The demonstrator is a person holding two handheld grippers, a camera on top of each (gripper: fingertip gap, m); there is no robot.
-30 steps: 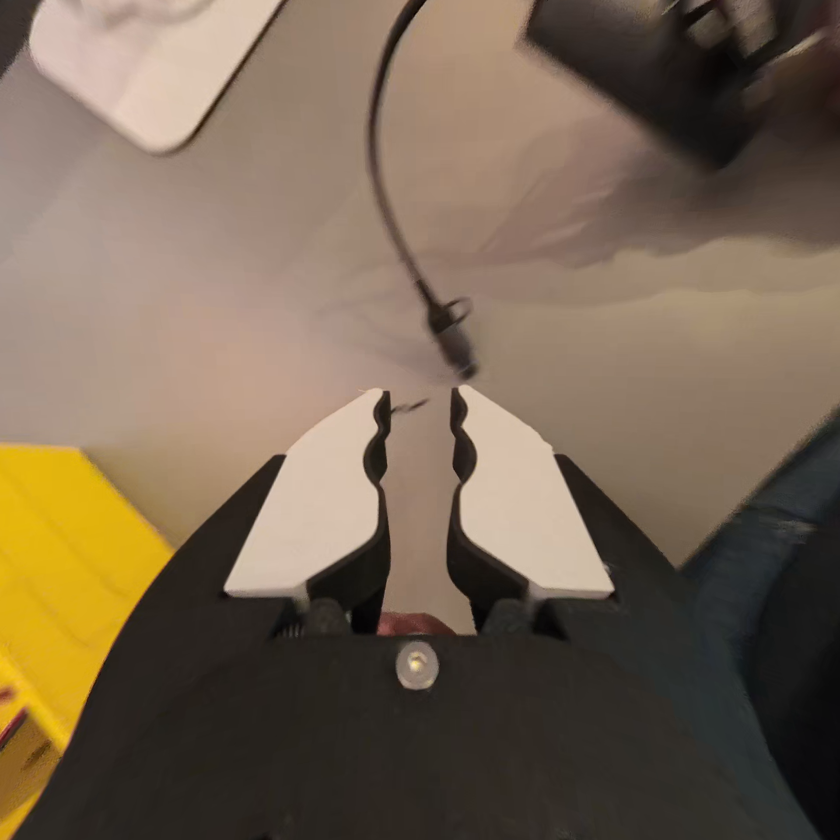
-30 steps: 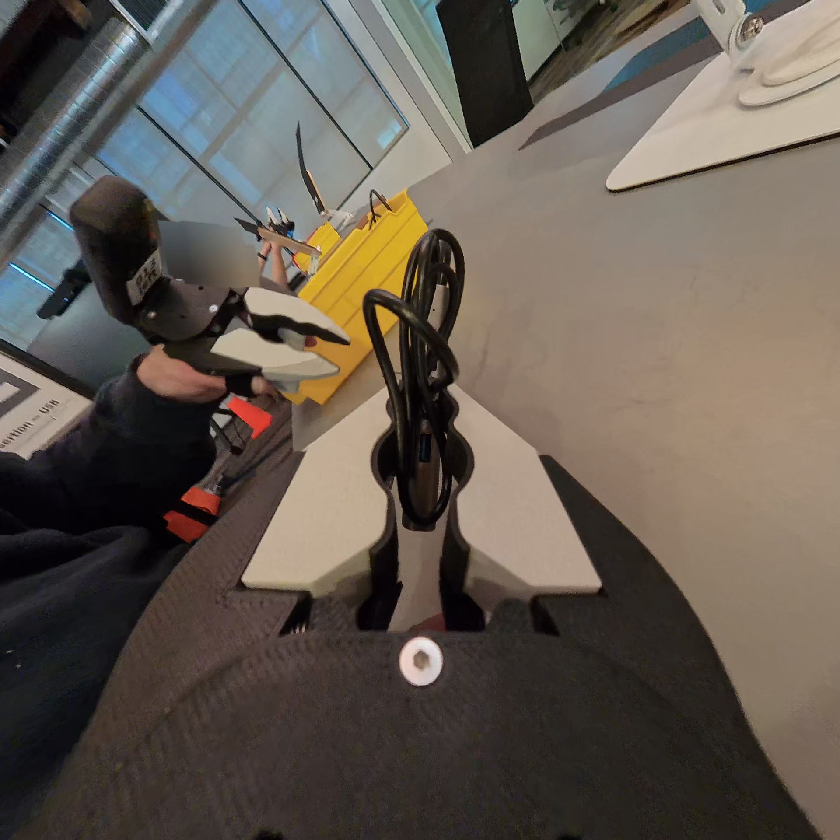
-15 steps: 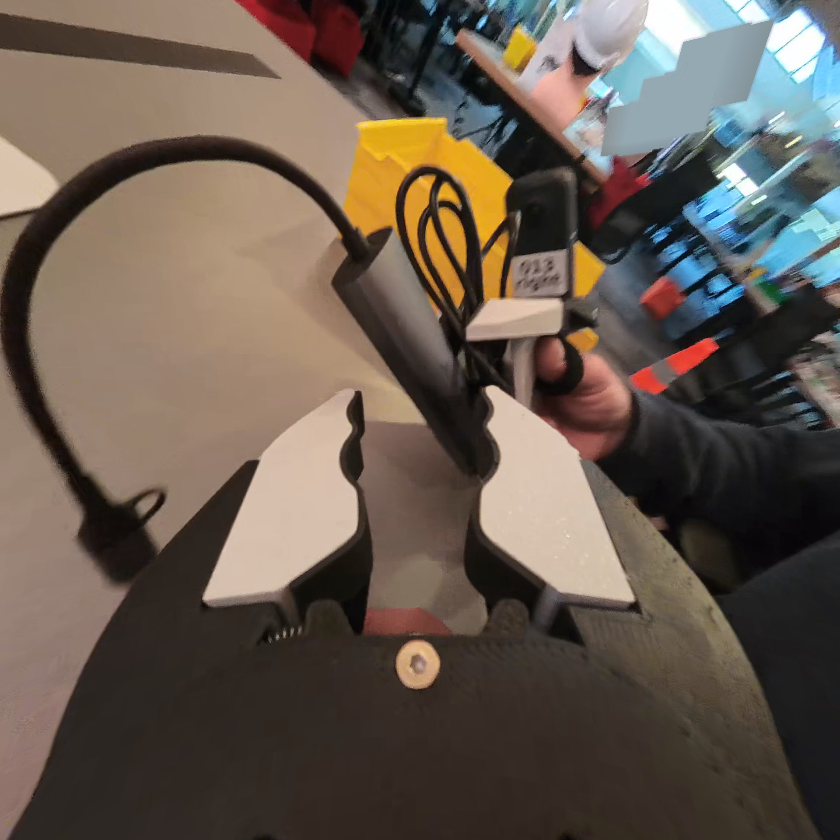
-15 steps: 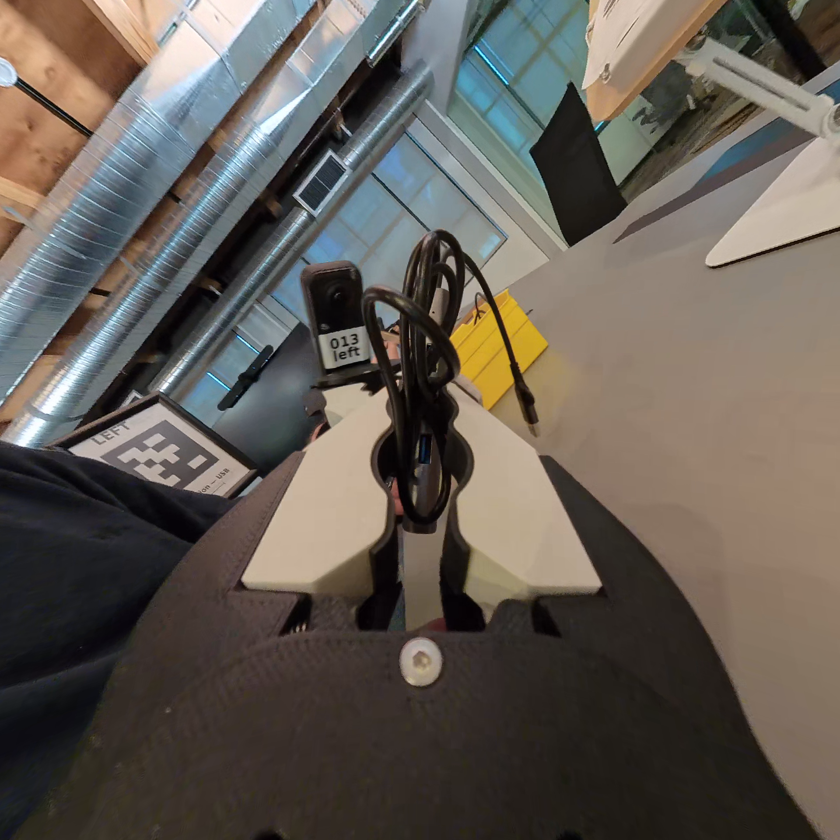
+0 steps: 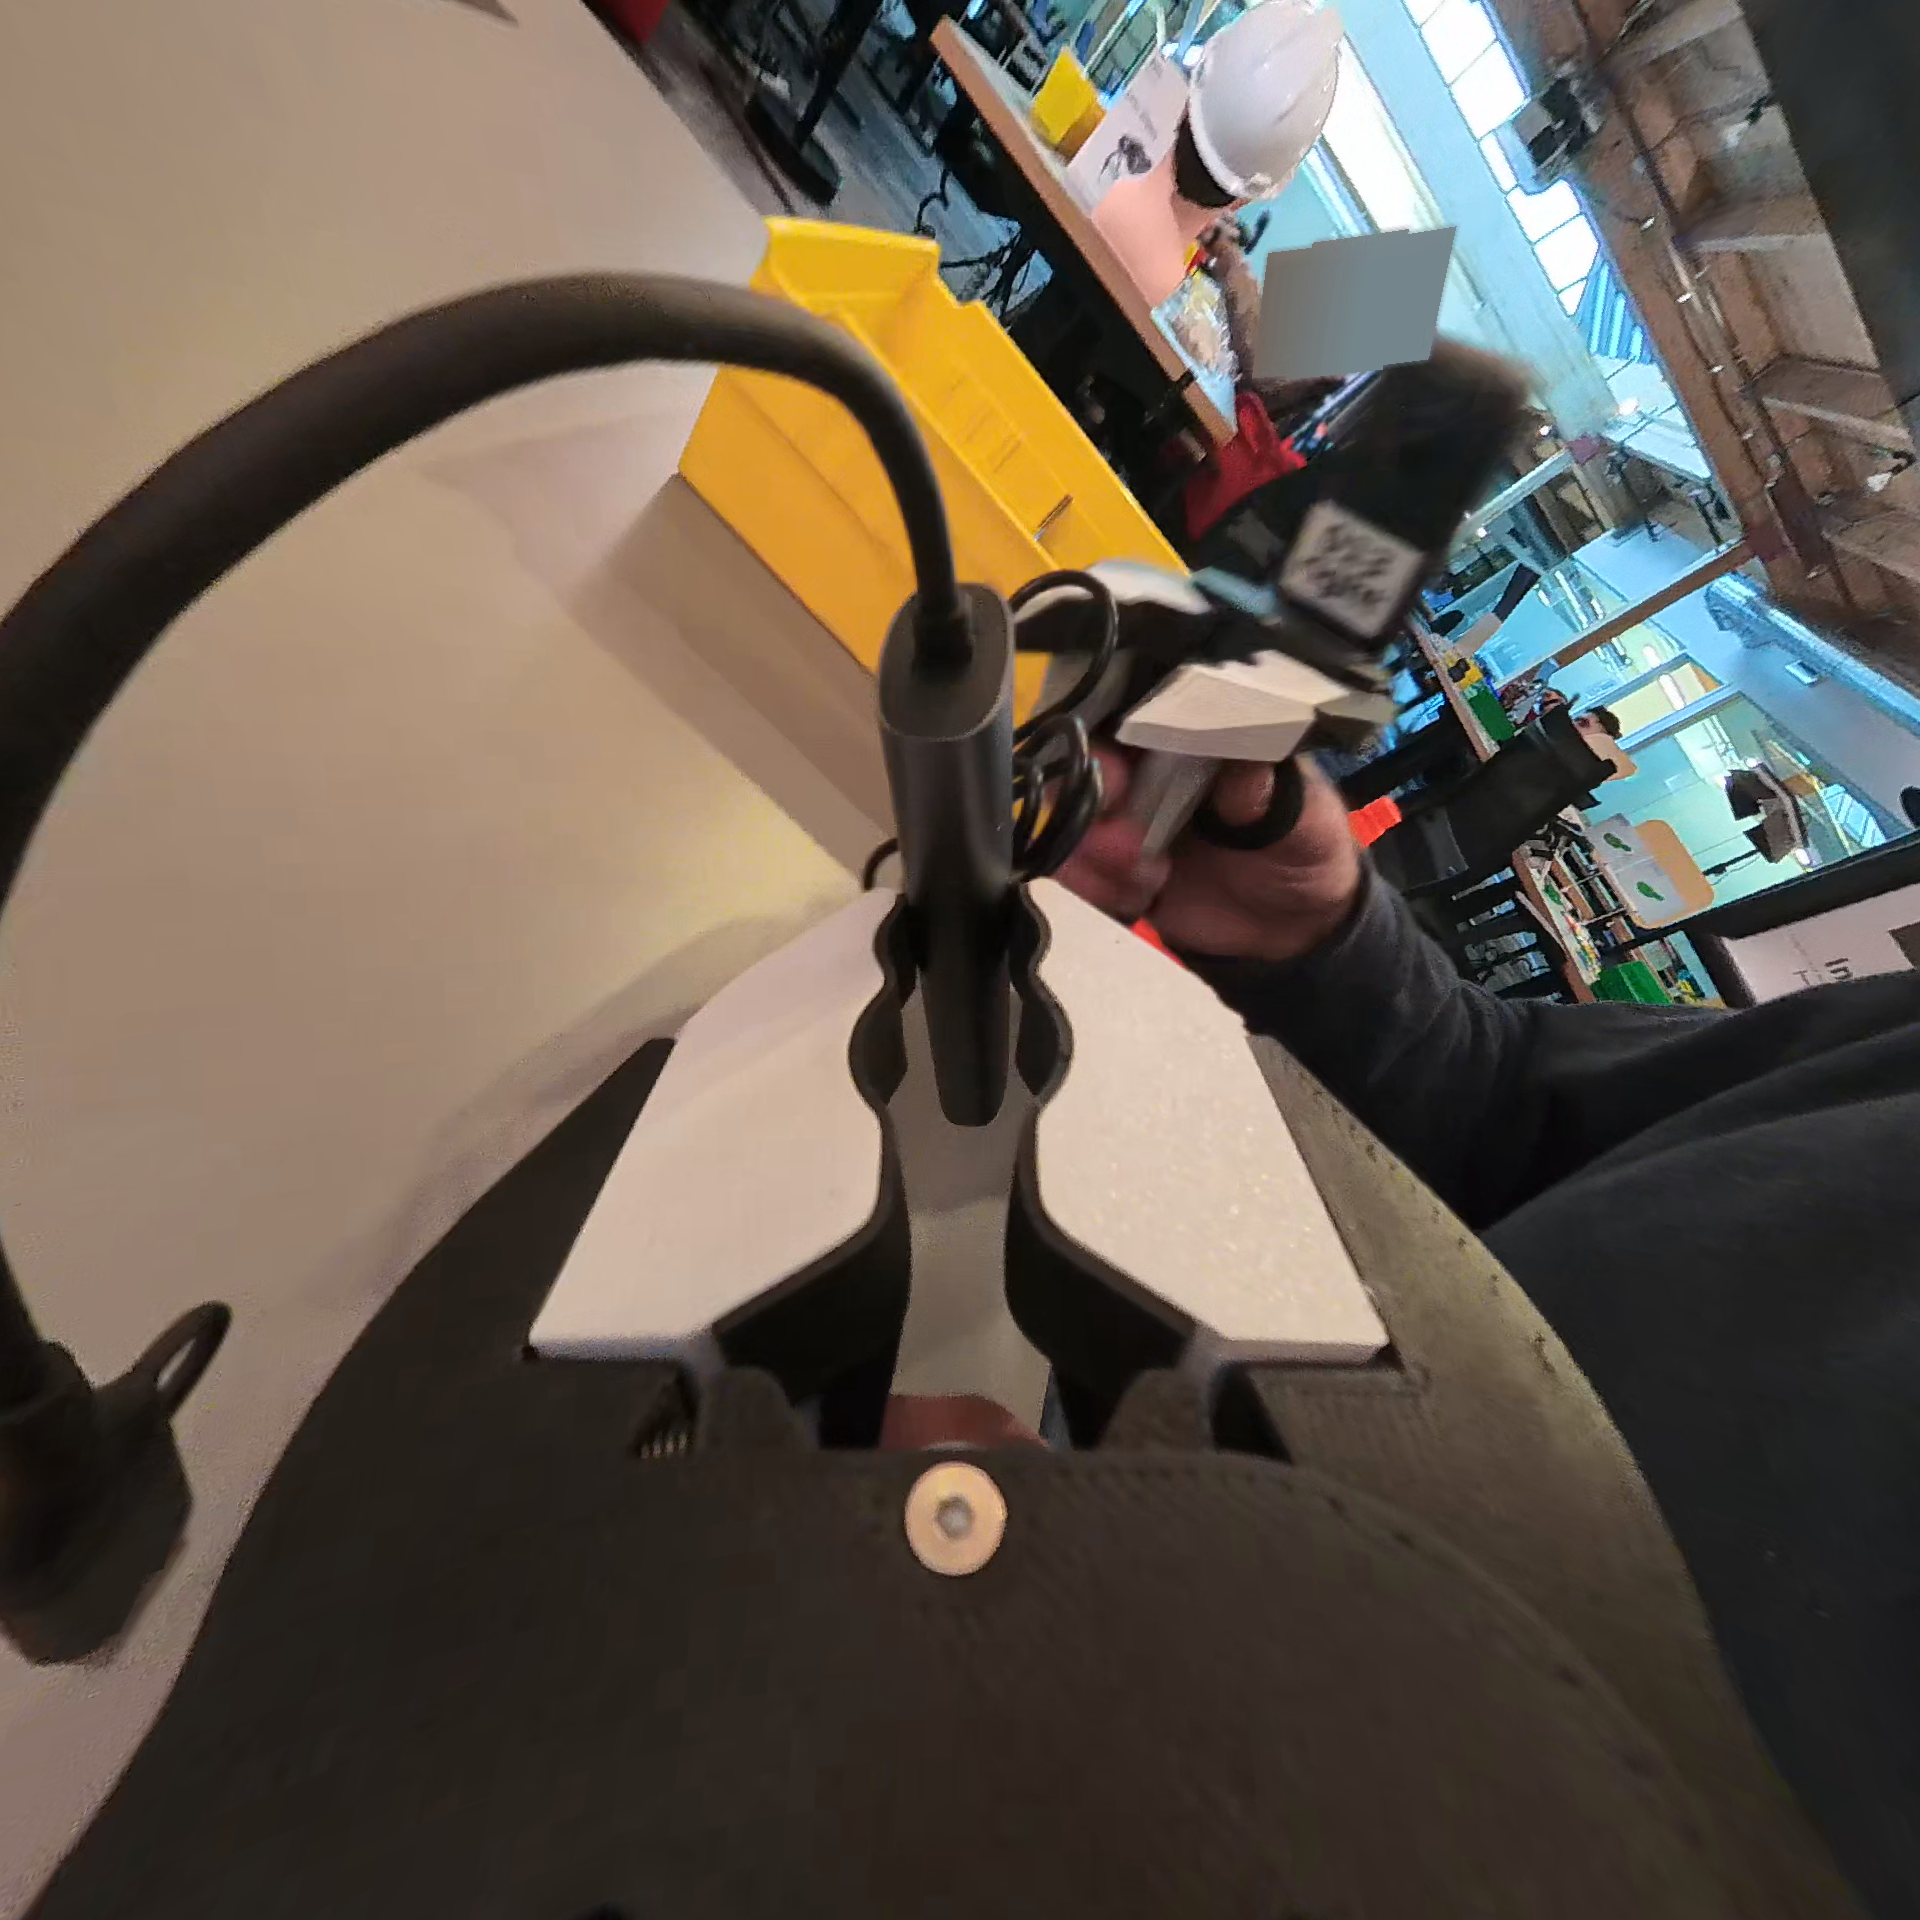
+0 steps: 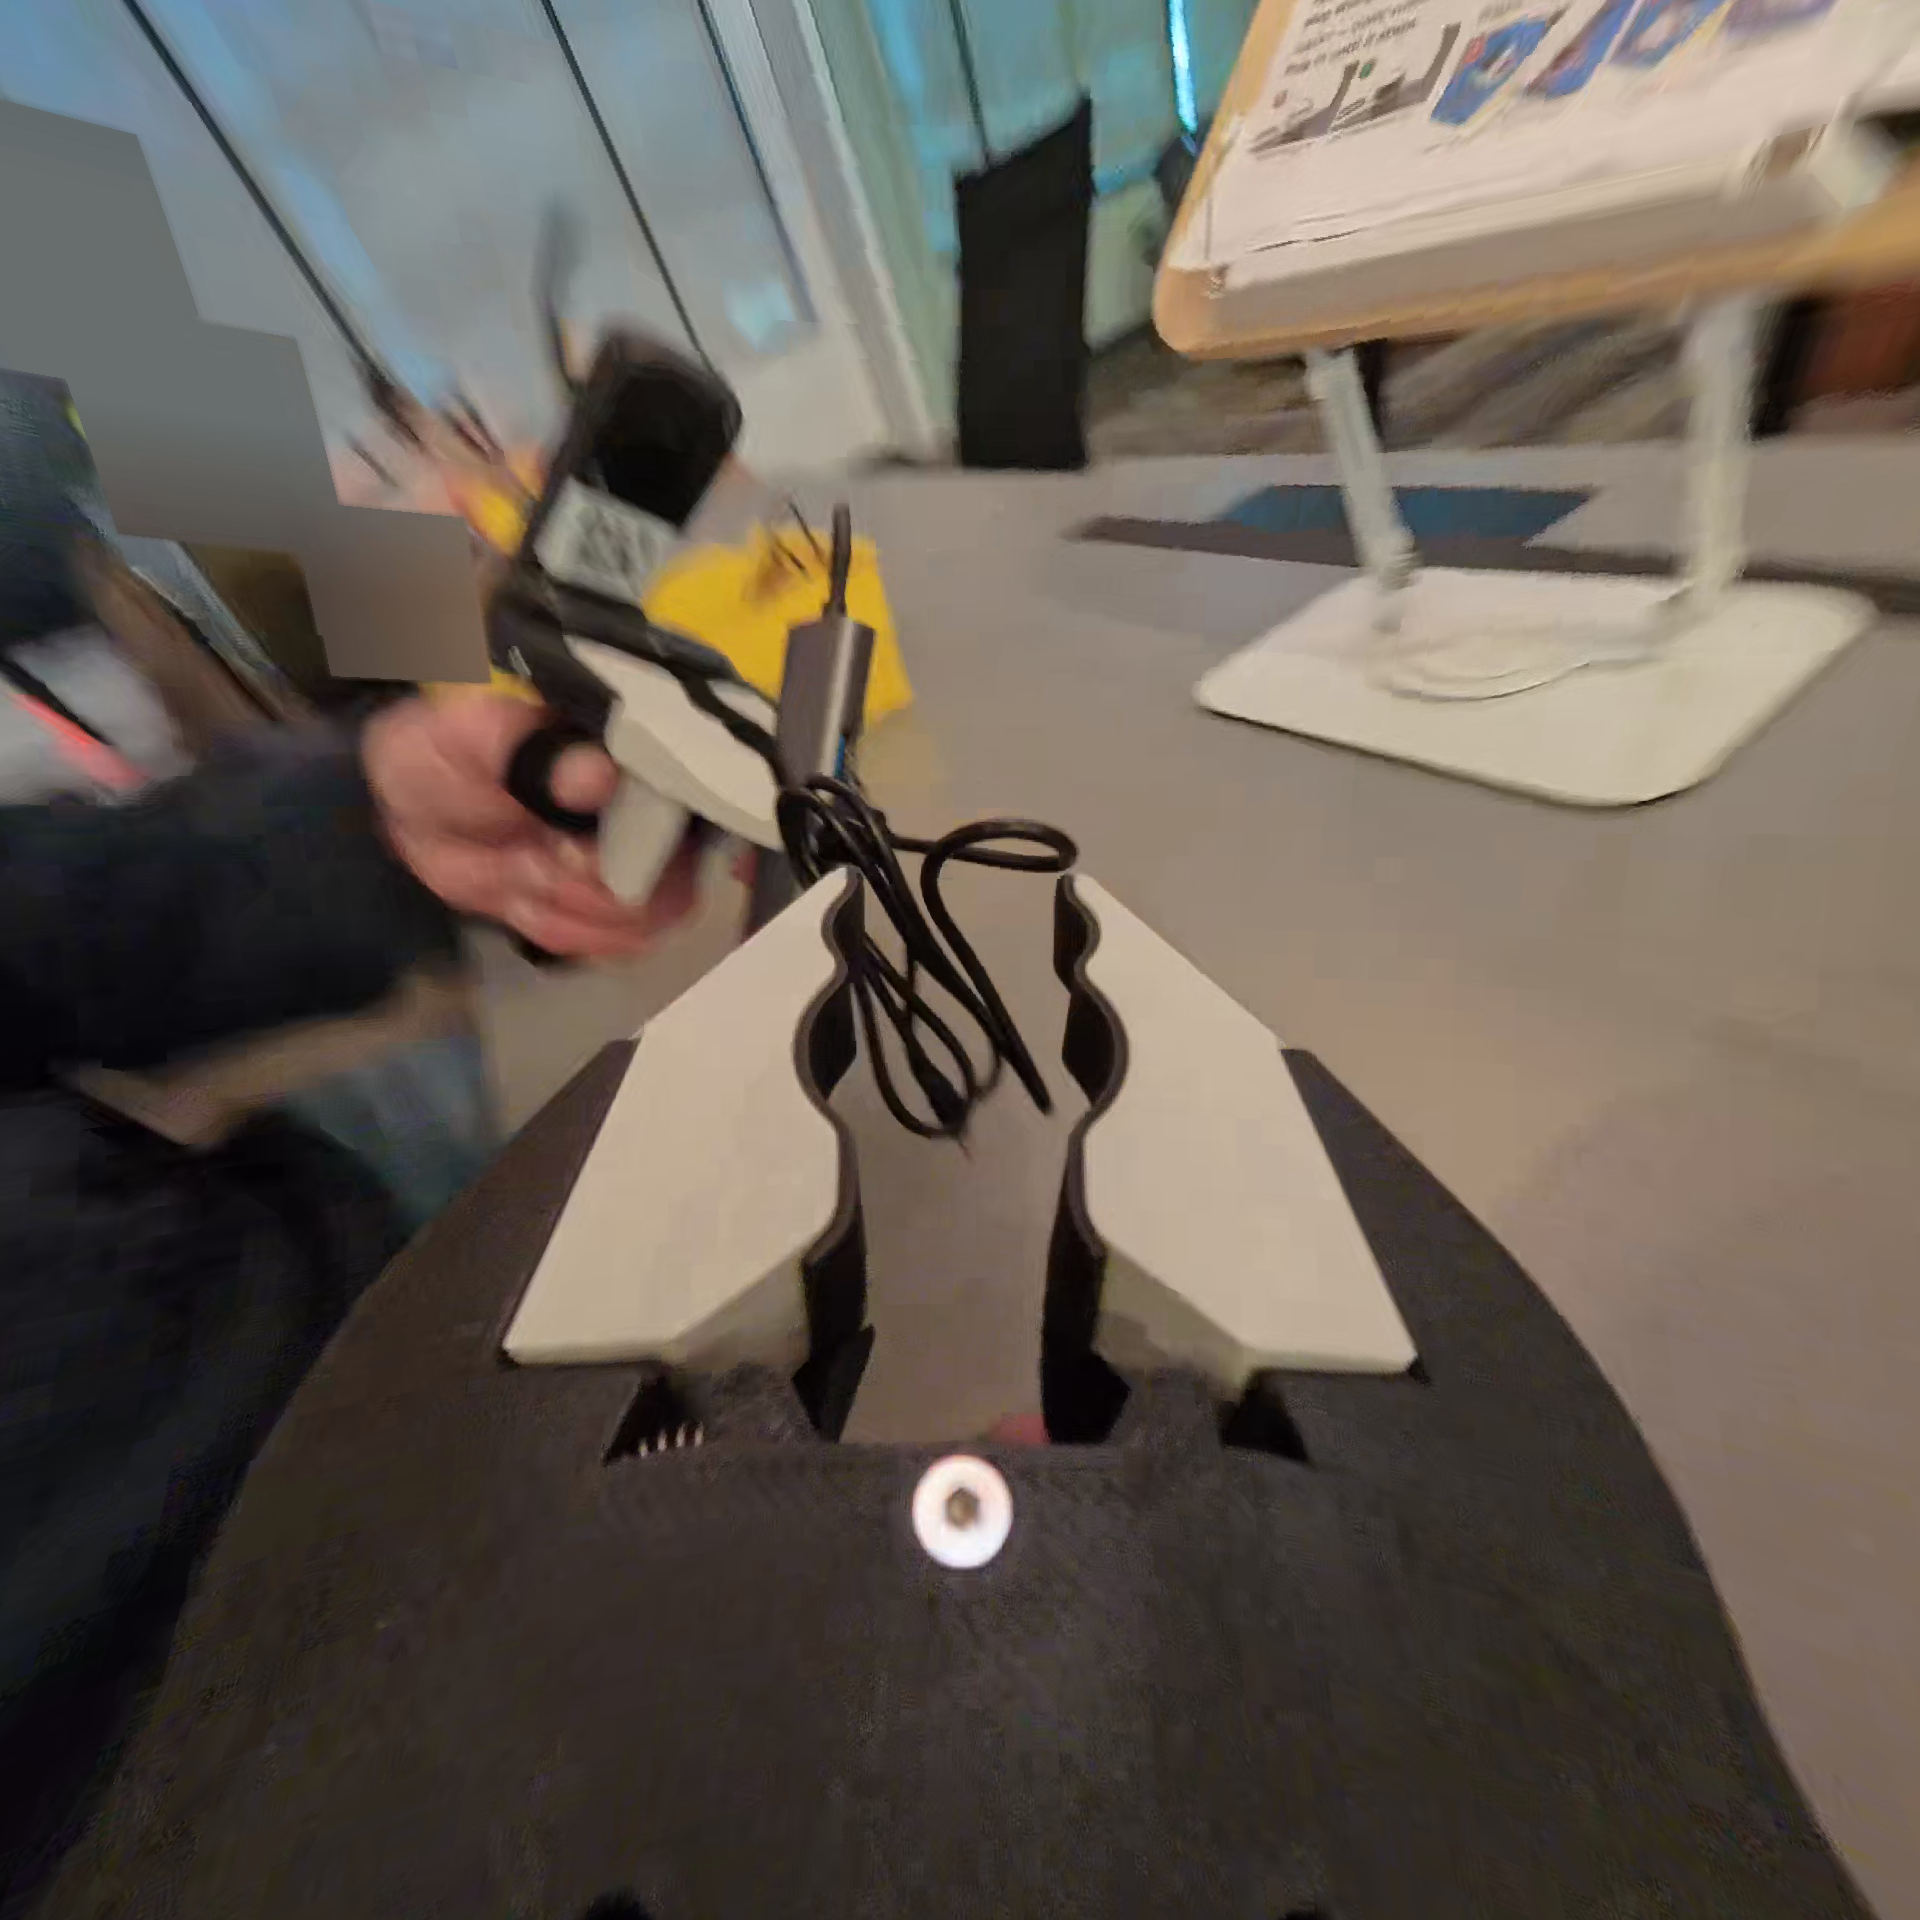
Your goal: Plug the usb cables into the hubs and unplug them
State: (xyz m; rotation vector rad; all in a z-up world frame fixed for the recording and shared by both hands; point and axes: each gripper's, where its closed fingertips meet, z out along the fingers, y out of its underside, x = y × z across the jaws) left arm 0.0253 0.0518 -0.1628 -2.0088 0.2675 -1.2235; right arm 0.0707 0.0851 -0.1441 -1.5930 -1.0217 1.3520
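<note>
Left wrist view: my left gripper has its jaws clamped on the grey hub, long axis running straight out, lead arcing left. Right wrist view: right gripper jaws apart, coiled usb cable dangling between them, unheld; its plug I can't tell, hub far-left.

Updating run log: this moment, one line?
left gripper shut on hub | right gripper open | cable loose between its jaws
</note>
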